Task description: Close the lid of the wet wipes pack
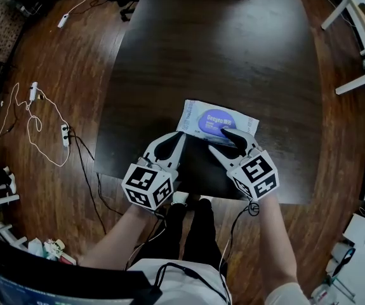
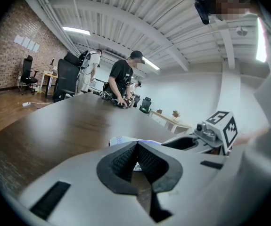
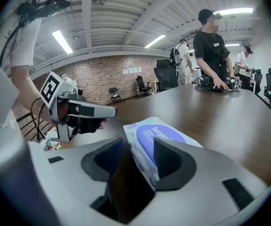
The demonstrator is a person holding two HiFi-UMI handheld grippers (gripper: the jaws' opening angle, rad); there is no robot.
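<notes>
Wipes pack (image 1: 215, 119) flat on dark wood-grain table (image 1: 233, 56), both grippers at pack's near edge.
Pack = soft crinkly film, pale blue-white, w/ glossy purple oval lid (image 3: 162, 136) on top. Lid looks flat, but can't tell if it's fully snapped down. L gripper (image 1: 179, 138): white plastic w/ black ribbed pads, tips pressed together w/ nothing between, just off pack's near-left corner. Its own view shows only a sliver of pack above the jaws. R gripper (image 1: 219, 140): jaws spread, pack's near edge sits between them unsqueezed, and one pad (image 3: 169, 158) overlaps lid's near part. Contact there hard to judge. Only R gripper view shows pack's folded side seam. Head view alone shows each gripper's marker cube (image 1: 147, 186) back from pack.
</notes>
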